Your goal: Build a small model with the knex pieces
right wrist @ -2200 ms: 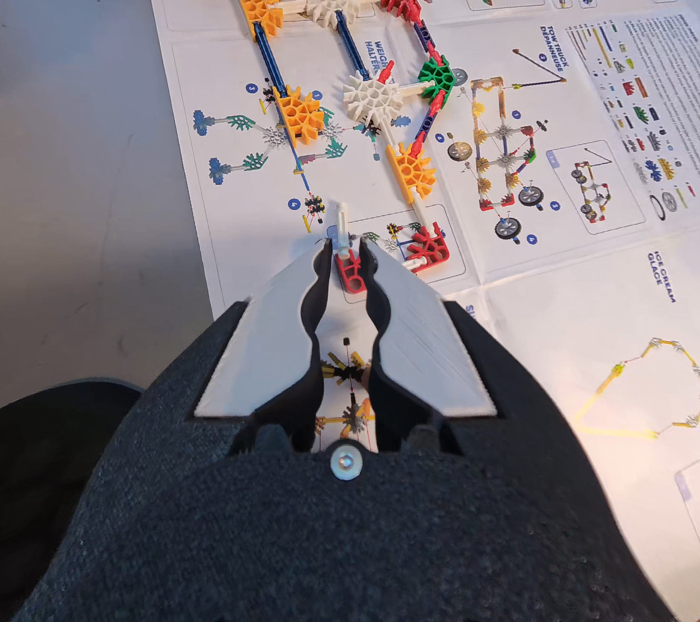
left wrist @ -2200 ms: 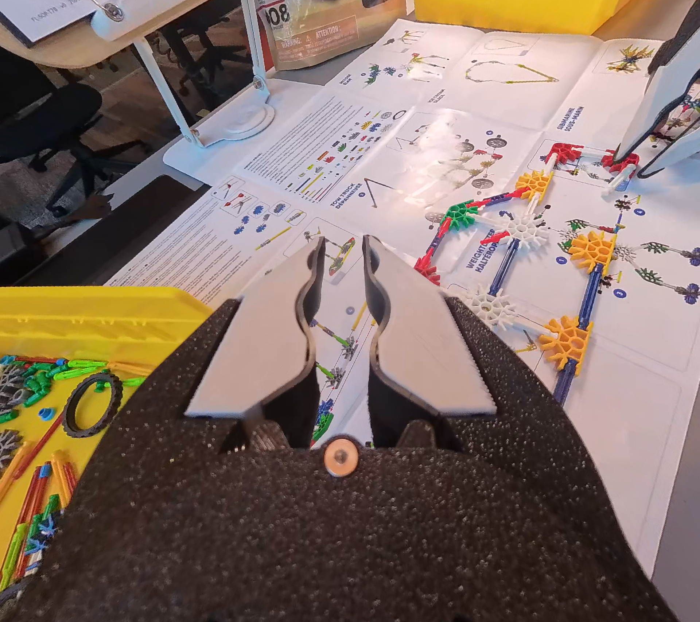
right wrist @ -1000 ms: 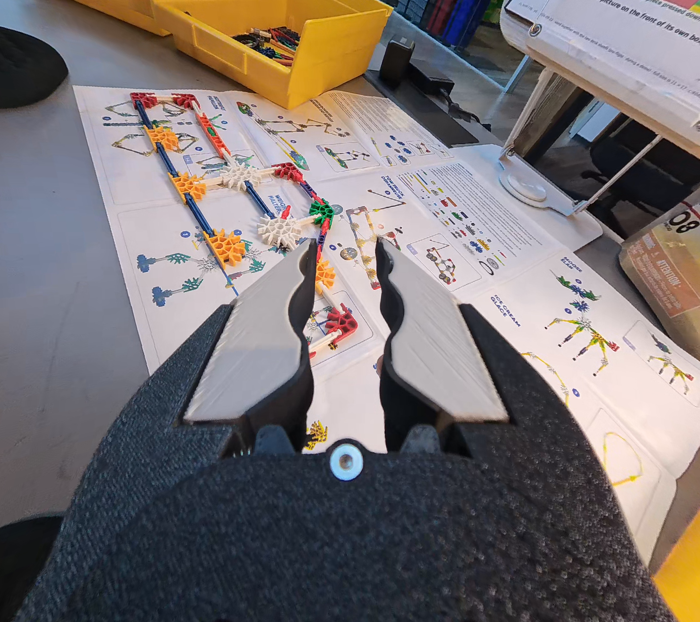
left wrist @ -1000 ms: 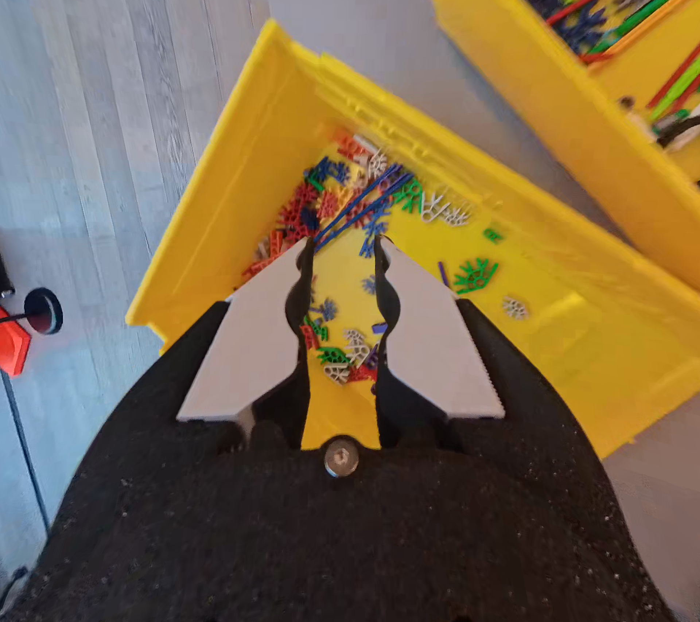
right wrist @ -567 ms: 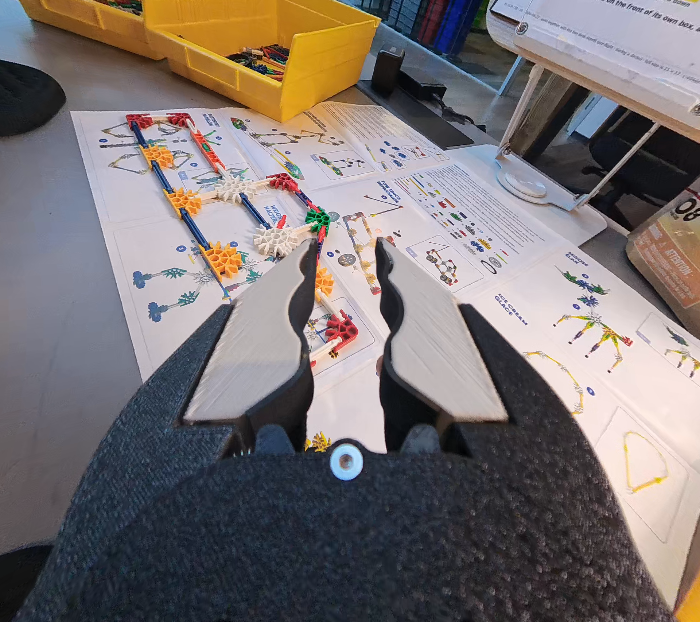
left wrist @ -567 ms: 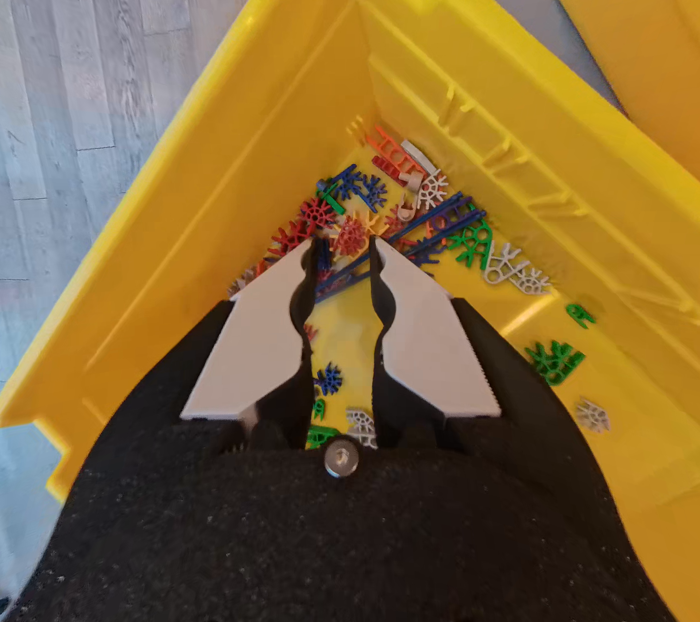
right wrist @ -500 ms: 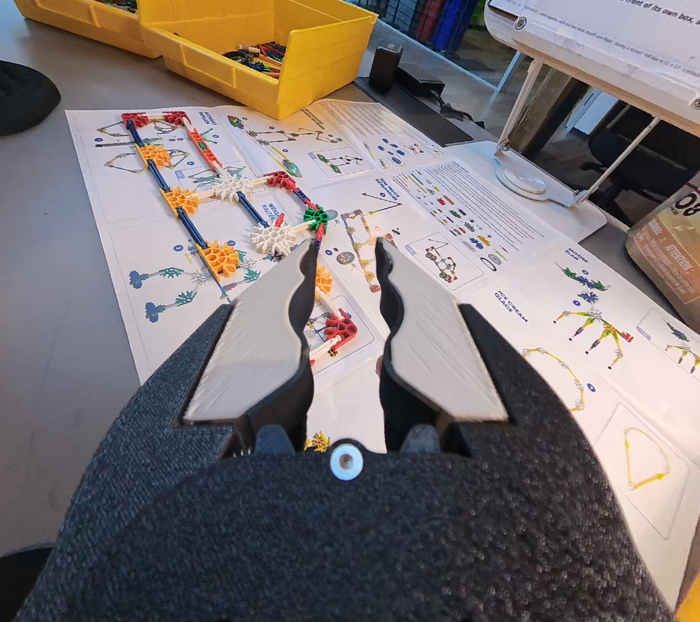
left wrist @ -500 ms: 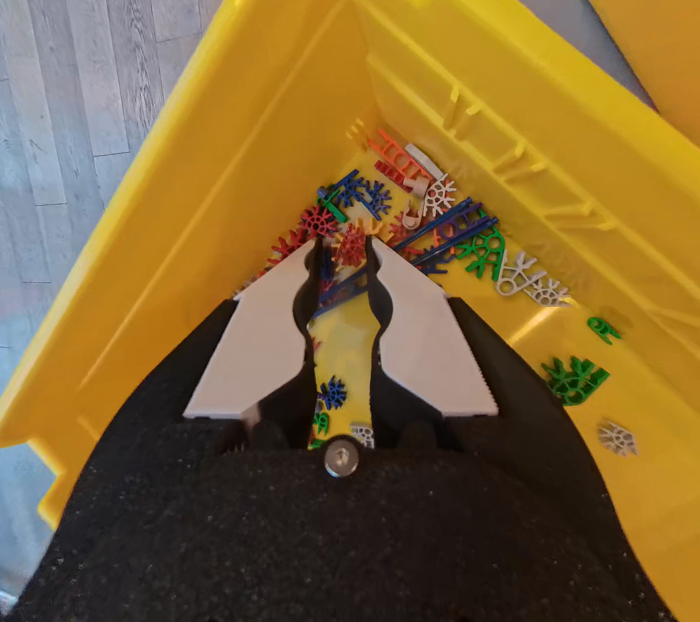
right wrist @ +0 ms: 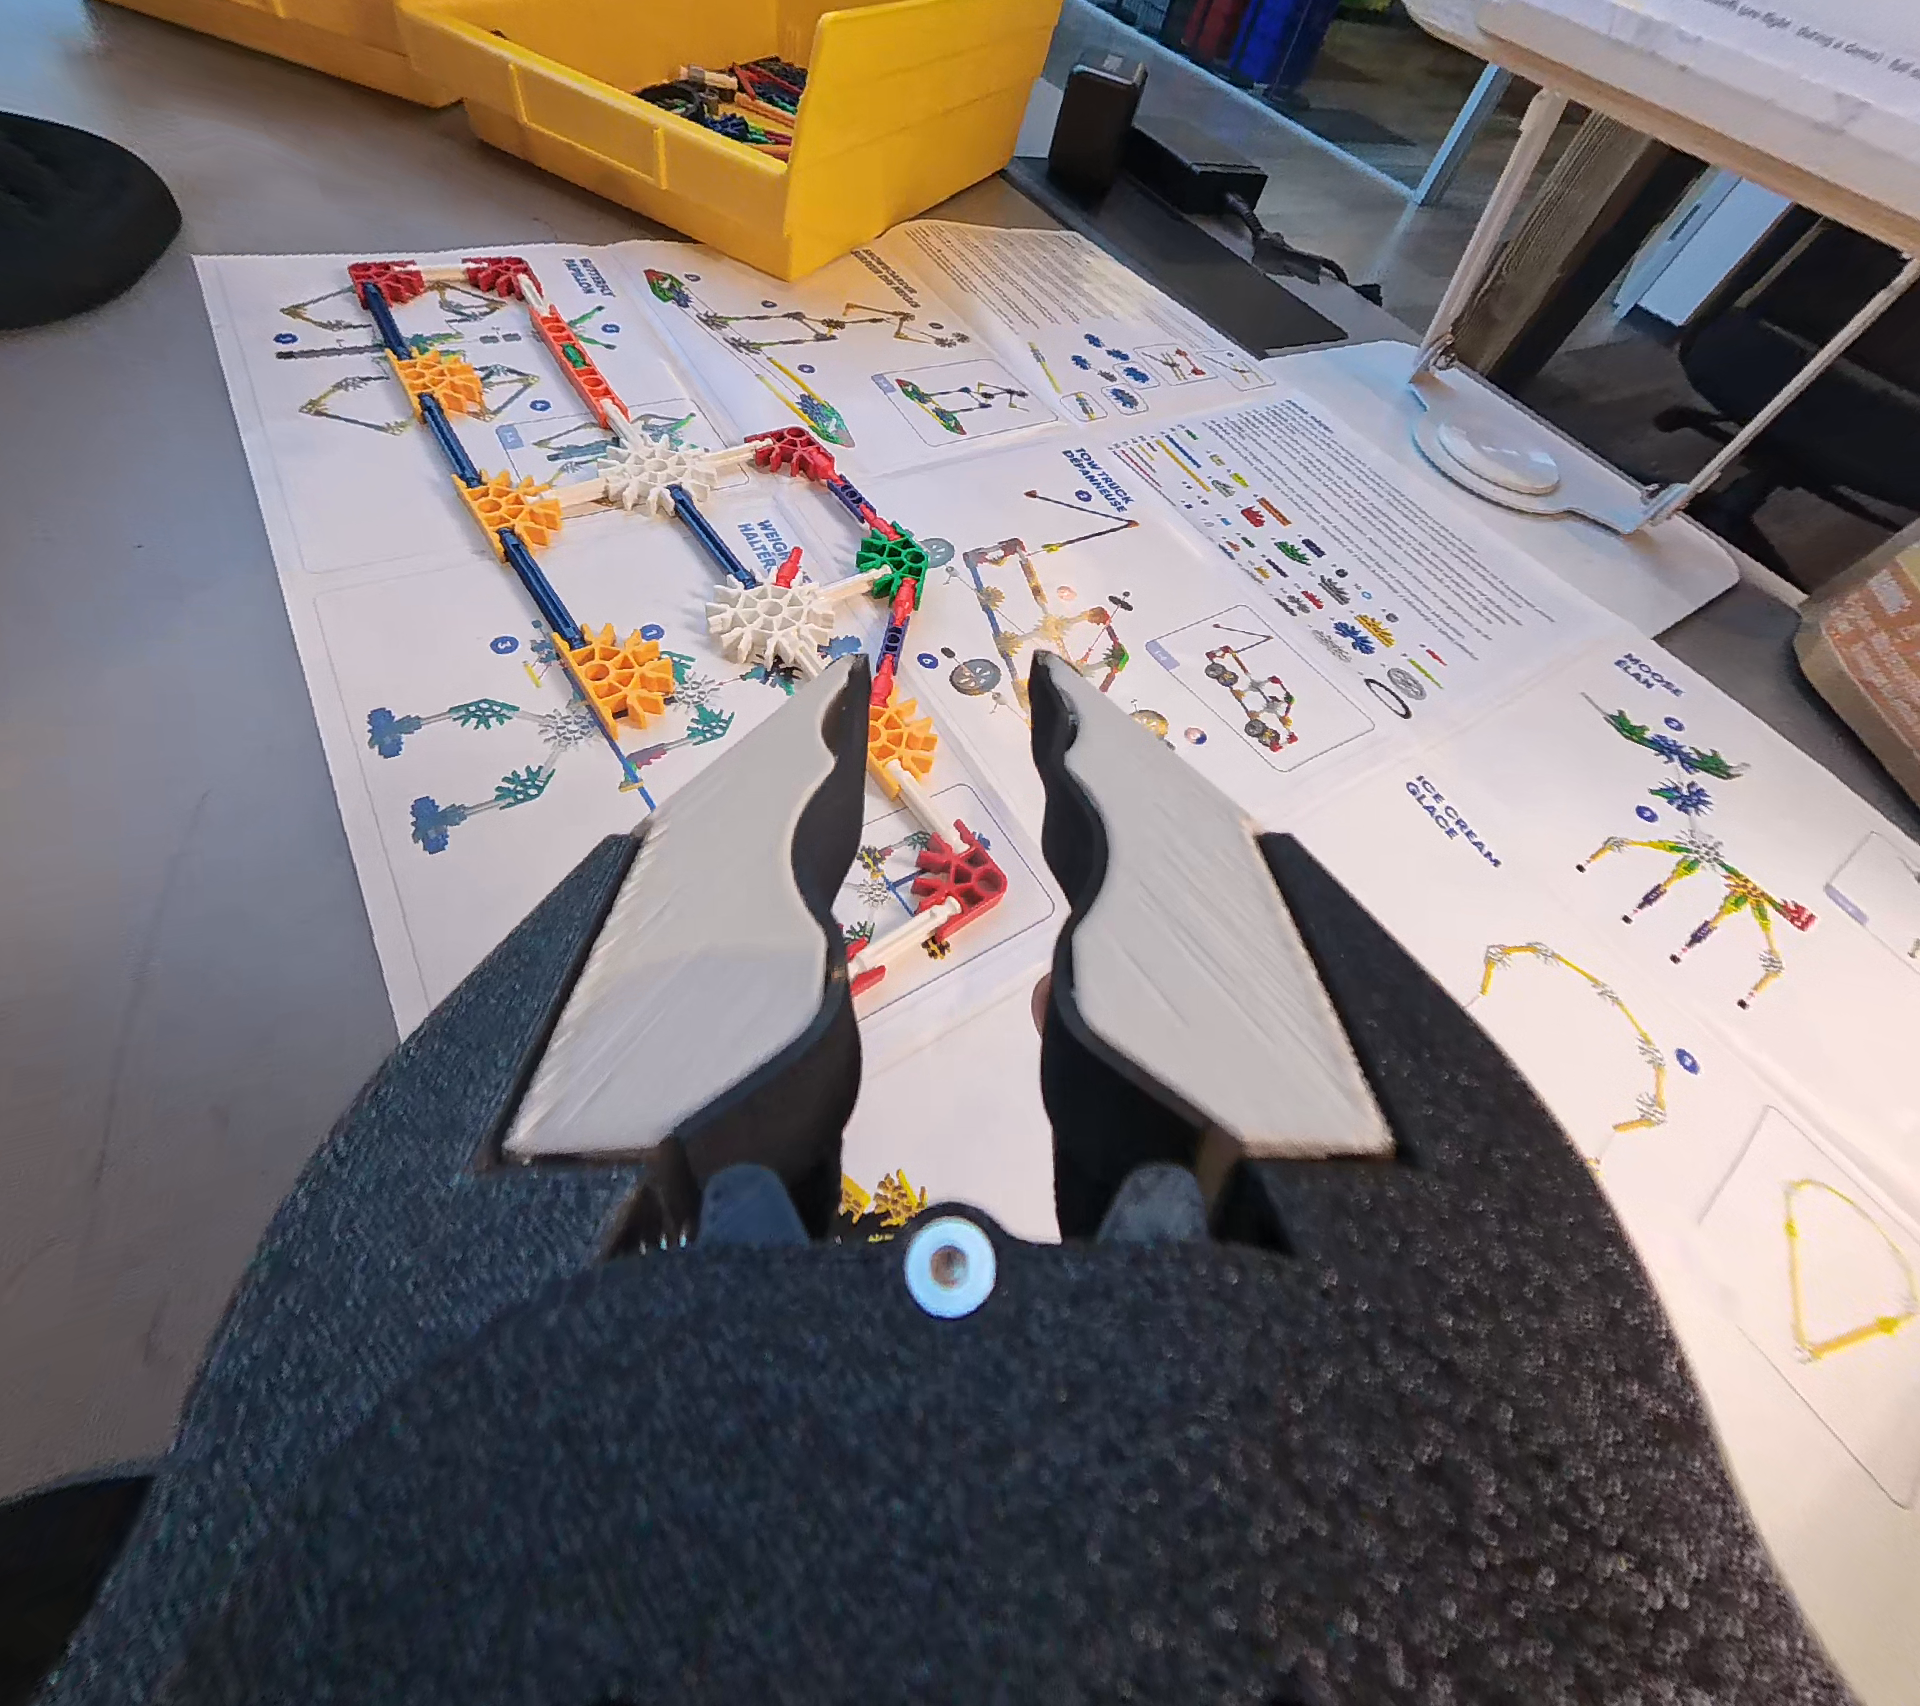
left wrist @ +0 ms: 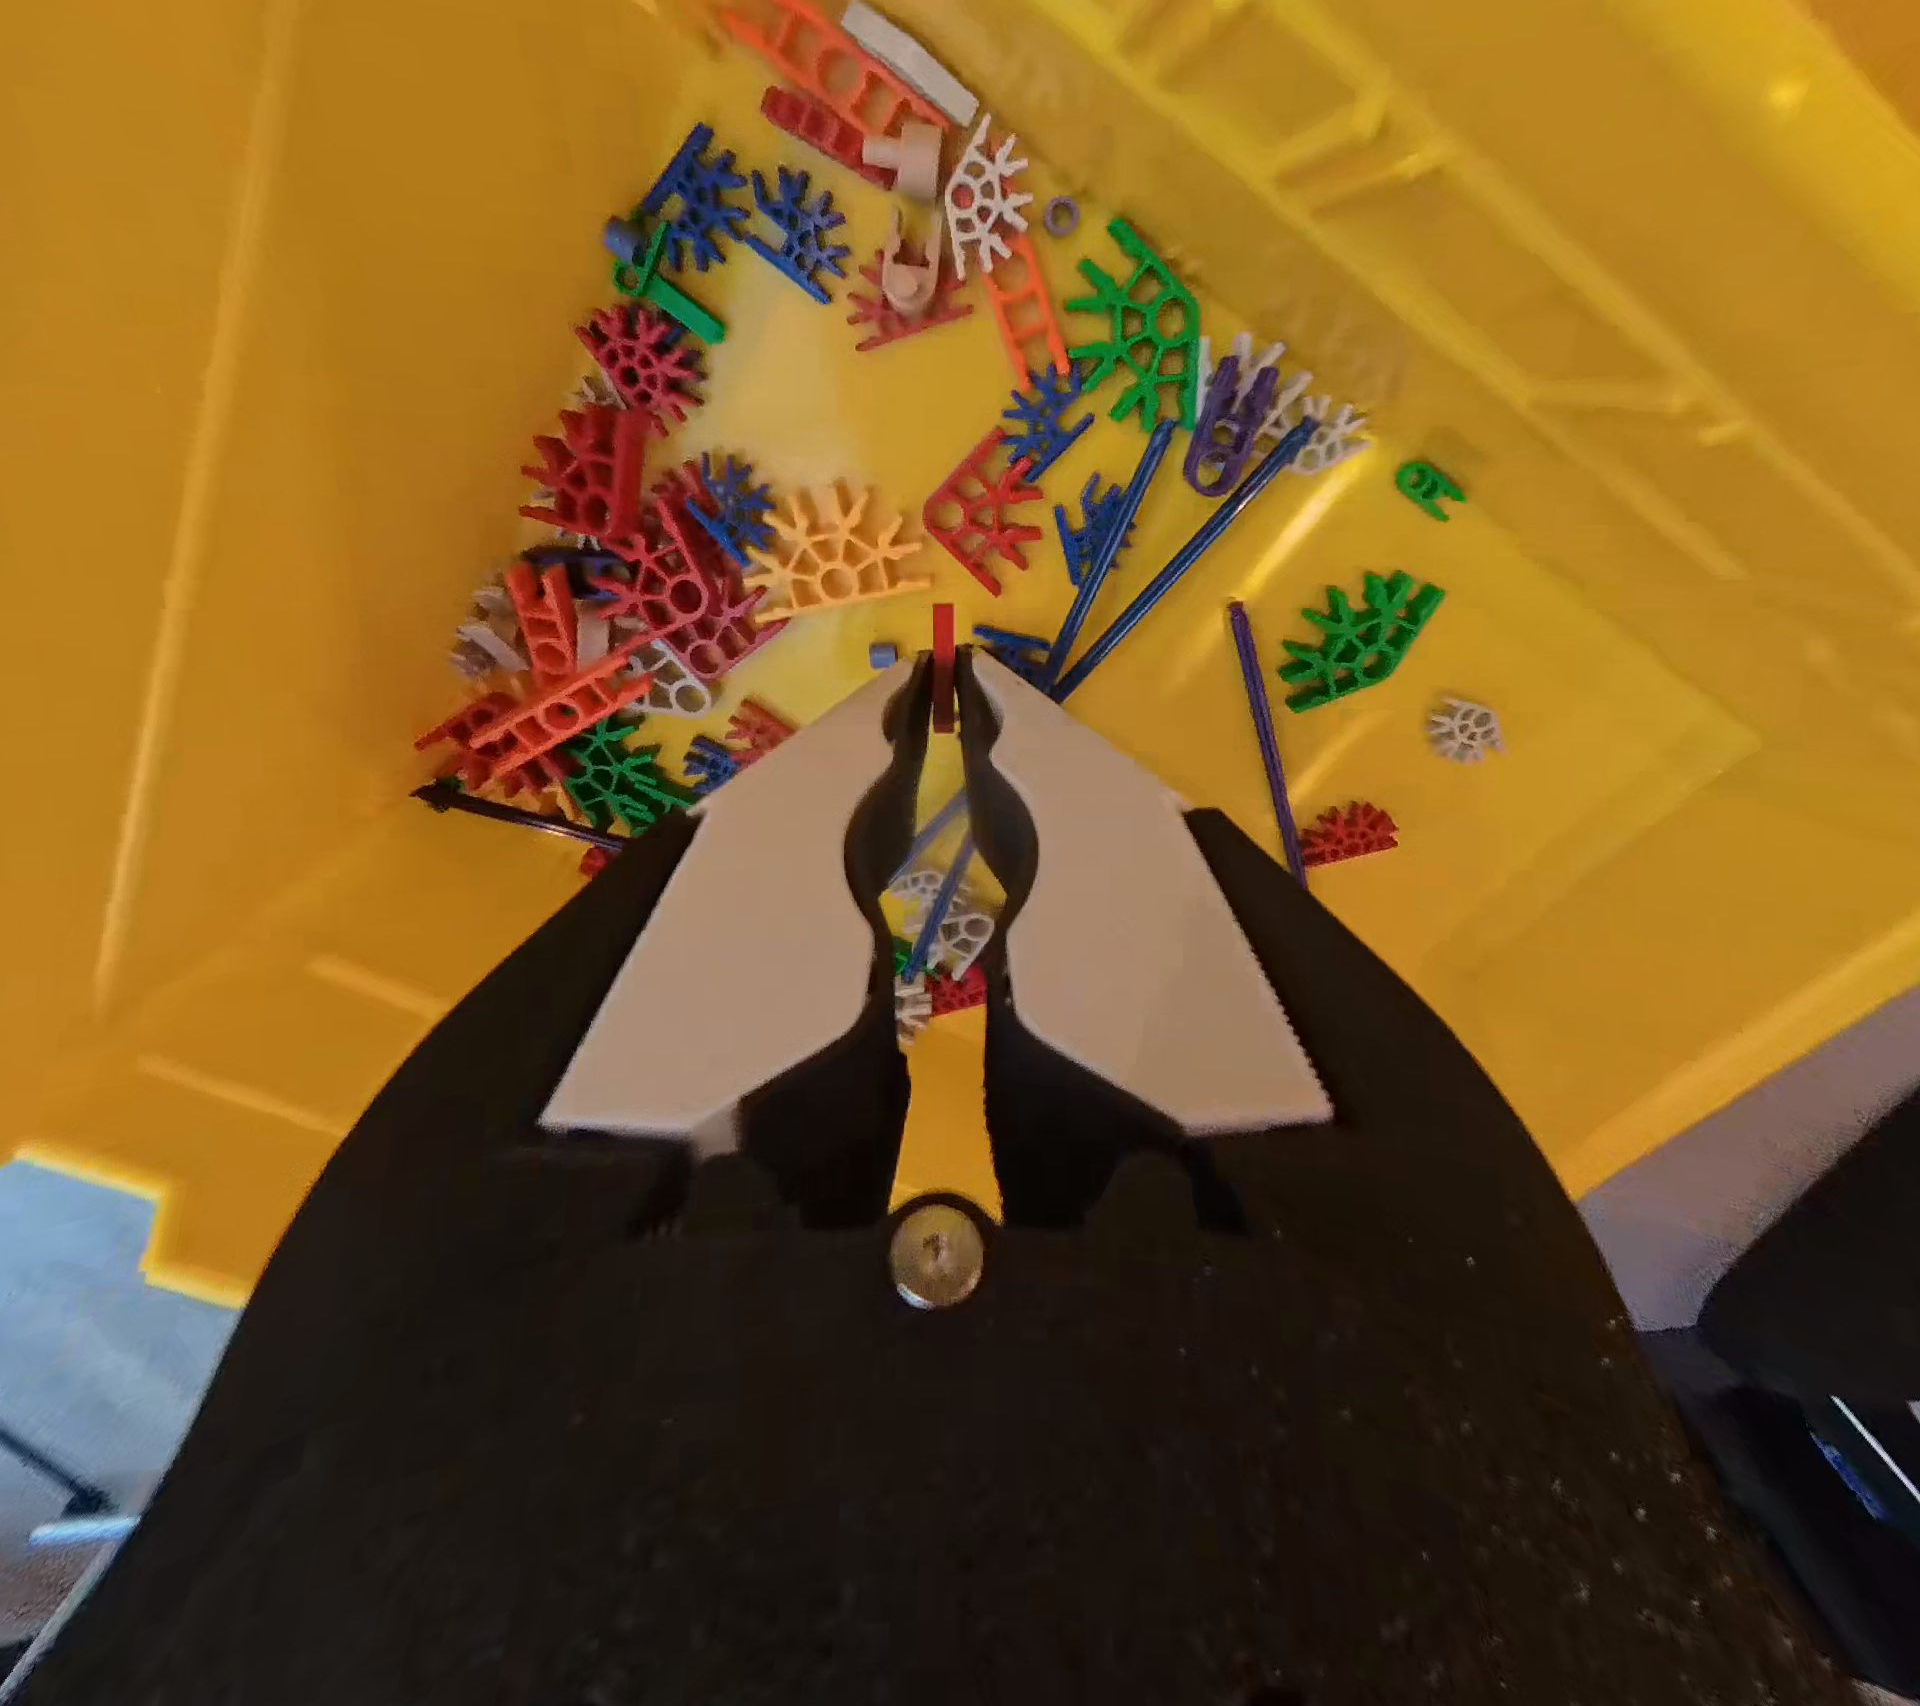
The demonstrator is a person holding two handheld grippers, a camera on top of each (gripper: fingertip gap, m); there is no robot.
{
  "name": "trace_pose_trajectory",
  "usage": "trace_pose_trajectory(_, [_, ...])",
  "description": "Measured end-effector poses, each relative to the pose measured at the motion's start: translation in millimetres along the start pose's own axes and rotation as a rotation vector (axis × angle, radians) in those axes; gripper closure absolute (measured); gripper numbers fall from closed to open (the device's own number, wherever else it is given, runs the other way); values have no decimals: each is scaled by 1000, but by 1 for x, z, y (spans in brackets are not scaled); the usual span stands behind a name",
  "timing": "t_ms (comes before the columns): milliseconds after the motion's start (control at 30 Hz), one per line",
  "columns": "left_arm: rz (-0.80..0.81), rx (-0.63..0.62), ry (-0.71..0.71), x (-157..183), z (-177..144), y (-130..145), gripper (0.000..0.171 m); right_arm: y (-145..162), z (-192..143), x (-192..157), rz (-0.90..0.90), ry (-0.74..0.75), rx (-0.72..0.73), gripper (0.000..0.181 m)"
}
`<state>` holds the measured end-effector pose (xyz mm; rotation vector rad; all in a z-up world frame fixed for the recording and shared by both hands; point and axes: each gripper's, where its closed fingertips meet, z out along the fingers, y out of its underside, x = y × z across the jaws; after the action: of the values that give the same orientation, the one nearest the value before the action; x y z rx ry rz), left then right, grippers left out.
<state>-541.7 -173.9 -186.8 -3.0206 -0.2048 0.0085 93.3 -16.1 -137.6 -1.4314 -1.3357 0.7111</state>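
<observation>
Left gripper (left wrist: 943,669) first: its fingers are pinched tight on a small red piece (left wrist: 942,664), thin and edge-on, poking out just past the tips. It sits low inside a yellow bin (left wrist: 312,306), right over the bin floor. Just ahead of the tips lies a pale orange fan-shaped connector (left wrist: 836,557), with a red corner connector (left wrist: 982,510) beside it. Off to the left, a heap of red and orange connectors (left wrist: 623,555). To the right, long blue rods (left wrist: 1153,560) lean in toward the fingers, and beyond them a green connector (left wrist: 1356,638) lies apart from the rest. Up by the far wall, an orange ladder-shaped piece (left wrist: 821,51).

Over to the right gripper (right wrist: 943,680): fingers spread wide, gripping nothing, held above the surface (right wrist: 135,721). Between the fingers shows part of a flat rod-and-connector model (right wrist: 644,503), its red corner connector (right wrist: 961,872) and an orange one (right wrist: 899,737) nearest the tips. The model lies on a white instruction sheet (right wrist: 1299,877) spread across the surface. Farther back, a second yellow bin (right wrist: 894,87) holding rods, another behind it. At far right, a white stand (right wrist: 1496,451) carrying a printed board.
</observation>
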Motion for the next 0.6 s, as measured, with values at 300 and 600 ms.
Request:
trace_pose_trajectory(300, [-44, 24, -10, -9, 13, -8, 155, 3, 3, -1, 4, -4, -17, 151])
trace_pose_trajectory(600, [-27, 45, 36, -6, 14, -8, 170, 7, 4, -2, 7, -5, -30, 151])
